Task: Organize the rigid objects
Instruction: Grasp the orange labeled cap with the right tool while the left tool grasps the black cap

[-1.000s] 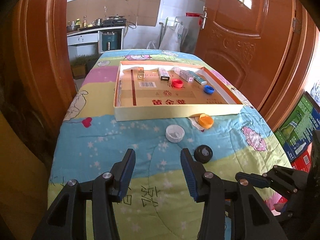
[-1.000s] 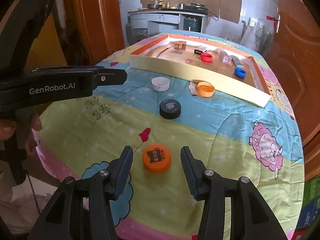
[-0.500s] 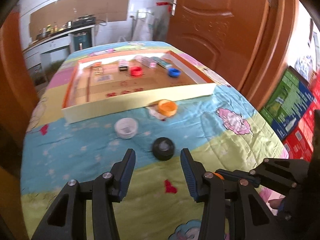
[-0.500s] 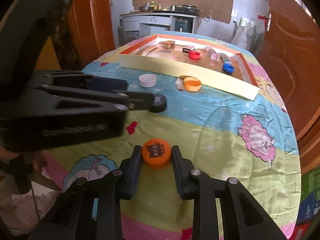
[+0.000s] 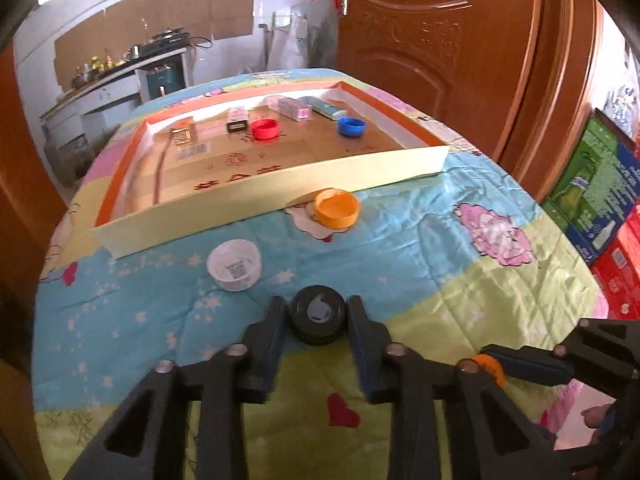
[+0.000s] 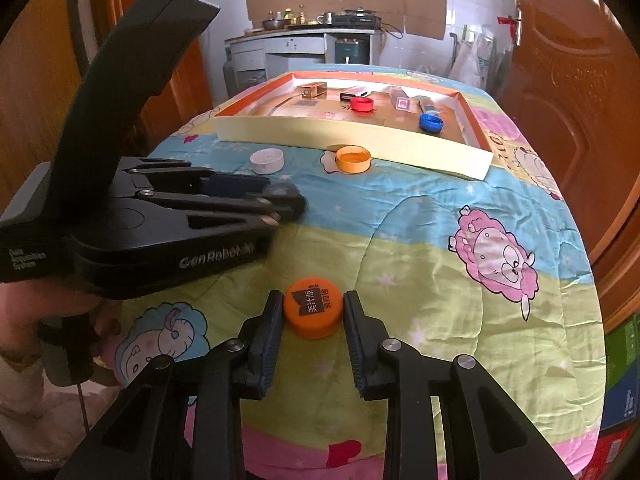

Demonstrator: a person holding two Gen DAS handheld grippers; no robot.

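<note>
My left gripper (image 5: pixel 317 316) is shut on a black bottle cap (image 5: pixel 318 313) that rests on the quilted table; it also shows in the right wrist view (image 6: pixel 280 204). My right gripper (image 6: pixel 313 308) is shut on an orange printed cap (image 6: pixel 313 307), seen small in the left wrist view (image 5: pixel 489 368). A white cap (image 5: pixel 235 259) and an upturned orange cap (image 5: pixel 336 208) lie in front of the shallow cardboard tray (image 5: pixel 280 200). Inside the tray are a red cap (image 5: pixel 265 128), a blue cap (image 5: pixel 351 126) and several small boxes.
The table is covered by a cartoon-print quilt (image 6: pixel 460 260). A wooden door (image 5: pixel 440 40) stands to the right, with coloured cartons (image 5: pixel 600 208) on the floor beside it. A kitchen counter (image 6: pixel 304 44) is behind the table.
My left gripper moved forward and closed around the black cap. My right gripper stayed shut on the orange printed cap.
</note>
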